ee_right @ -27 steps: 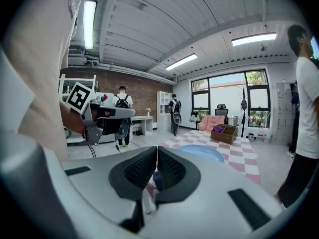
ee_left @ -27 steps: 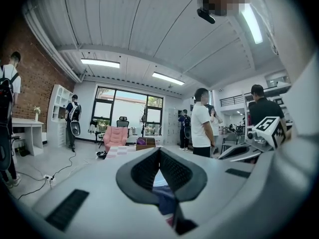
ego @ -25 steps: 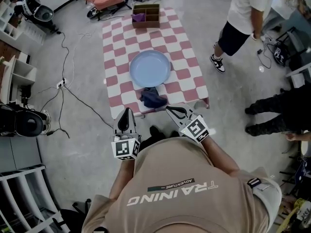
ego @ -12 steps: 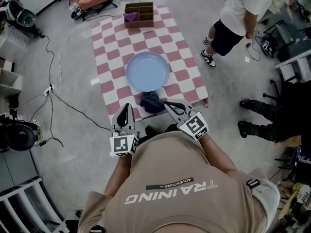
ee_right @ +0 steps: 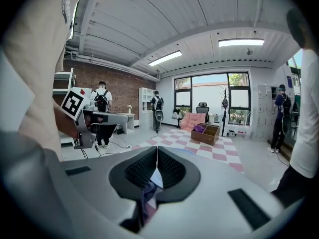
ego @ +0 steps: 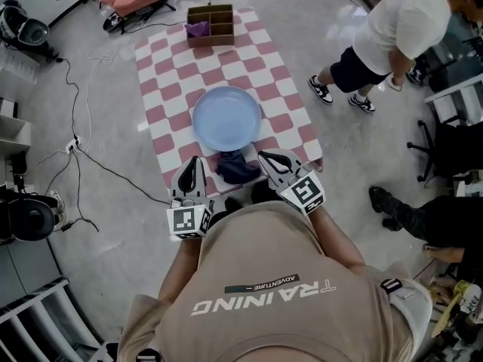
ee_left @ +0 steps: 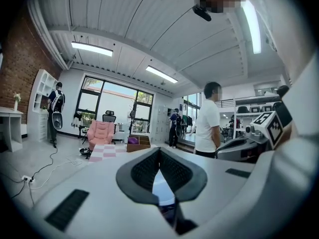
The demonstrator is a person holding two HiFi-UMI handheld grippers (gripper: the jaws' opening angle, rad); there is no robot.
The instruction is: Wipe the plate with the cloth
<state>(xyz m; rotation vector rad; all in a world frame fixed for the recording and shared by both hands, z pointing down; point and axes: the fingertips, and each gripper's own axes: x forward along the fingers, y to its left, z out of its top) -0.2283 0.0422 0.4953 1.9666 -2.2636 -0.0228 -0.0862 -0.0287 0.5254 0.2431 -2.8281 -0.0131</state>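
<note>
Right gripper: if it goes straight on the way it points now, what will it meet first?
The right gripper would probably meet the dark cloth at the table's near edge; its own view shows the cloth below the closed jaws, the blue plate beyond. Depth is uncertain.

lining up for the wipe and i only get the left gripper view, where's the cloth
observer: the cloth lies bunched at the near edge of the table, just on the person's side of the plate. In the head view it sits between the left tool and the right tool.
operator: has the right tool got it
observer: no, the right gripper view shows that tool's jaws together with nothing in them; the cloth shows below, through the gap.
operator: anything sitting on the plate
observer: nothing, the head view shows it bare.
</note>
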